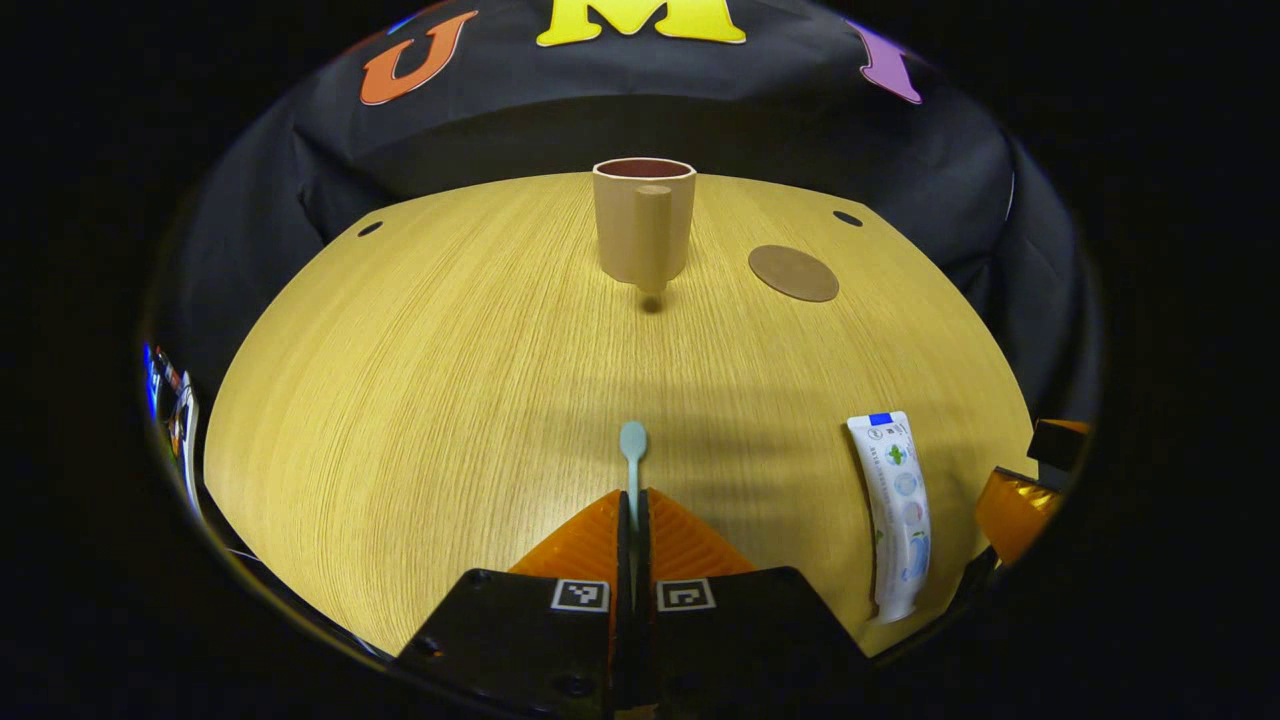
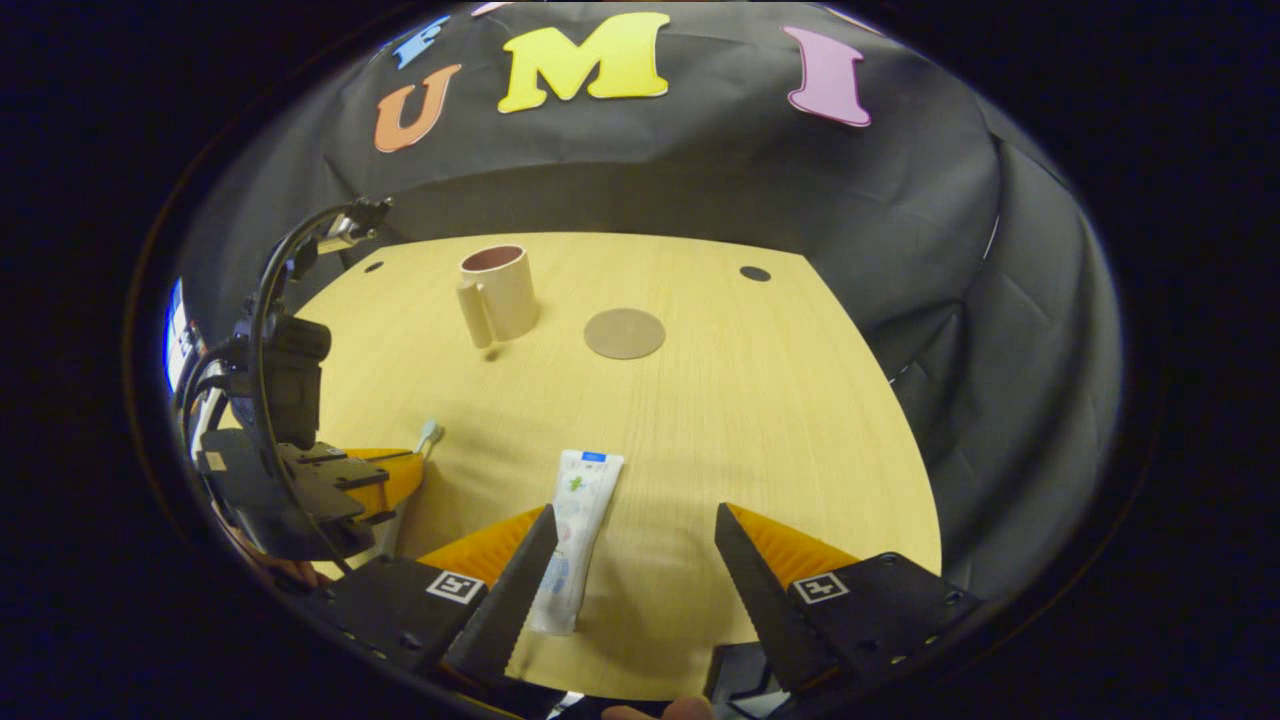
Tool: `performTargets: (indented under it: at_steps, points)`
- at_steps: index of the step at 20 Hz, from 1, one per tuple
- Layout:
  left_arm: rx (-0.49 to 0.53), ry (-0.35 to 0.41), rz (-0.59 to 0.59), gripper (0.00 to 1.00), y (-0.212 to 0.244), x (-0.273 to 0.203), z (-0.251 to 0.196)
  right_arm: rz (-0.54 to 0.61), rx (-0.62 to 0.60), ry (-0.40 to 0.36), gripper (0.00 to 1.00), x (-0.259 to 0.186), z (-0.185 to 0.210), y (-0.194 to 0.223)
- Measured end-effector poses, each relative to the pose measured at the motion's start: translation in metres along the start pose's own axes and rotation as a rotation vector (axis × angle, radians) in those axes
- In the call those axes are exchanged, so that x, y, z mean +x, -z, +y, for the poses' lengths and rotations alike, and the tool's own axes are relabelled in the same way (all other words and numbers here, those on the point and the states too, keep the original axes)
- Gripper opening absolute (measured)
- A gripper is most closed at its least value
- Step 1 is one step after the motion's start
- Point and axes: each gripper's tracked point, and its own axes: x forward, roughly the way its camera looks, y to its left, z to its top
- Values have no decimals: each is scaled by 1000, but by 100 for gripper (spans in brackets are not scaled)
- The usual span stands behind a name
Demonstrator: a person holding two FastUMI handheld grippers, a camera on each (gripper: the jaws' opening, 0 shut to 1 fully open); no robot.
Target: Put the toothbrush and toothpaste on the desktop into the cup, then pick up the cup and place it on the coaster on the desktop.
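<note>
Left claw (image 1: pixel 634 510) gripping toothbrush (image 1: pixel 632 445), cup (image 1: pixel 643 222) upright

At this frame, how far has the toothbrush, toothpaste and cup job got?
Nothing looks finished: the cup stands beside the coaster, not on it, and nothing sticks out of its mouth. In hand: the left tongs are shut on the toothbrush, its head poking forward. The right tongs are open near the toothpaste, which lies flat on the desktop. Left: both items into the cup, then the cup onto the coaster.
</note>
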Motion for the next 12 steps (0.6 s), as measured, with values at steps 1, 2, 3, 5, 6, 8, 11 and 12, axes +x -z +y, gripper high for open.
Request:
performTargets:
  at_steps: [1,2,3,5,6,8,11,12]
  points:
    - [-12,5,3,3,-4,-3,-1,8,4,-9,96,2,3,1]
    - [-21,5,1,3,-10,-7,-1,16,7,-18,96,6,6,3]
    - [-24,1,-6,3,-17,-11,0,24,7,-29,96,10,10,5]
    - [-32,-4,-22,3,-34,-19,2,37,6,-45,96,16,19,5]
    - [-35,-3,-31,3,-45,-23,3,41,7,-54,96,20,23,6]
    - [-49,0,-48,3,-46,-33,9,55,8,-61,96,31,31,7]
    - [-59,-11,-66,3,-61,-37,15,123,44,-61,98,44,39,15]
    - [-58,-14,-74,3,-69,-39,18,150,56,-48,98,49,38,19]
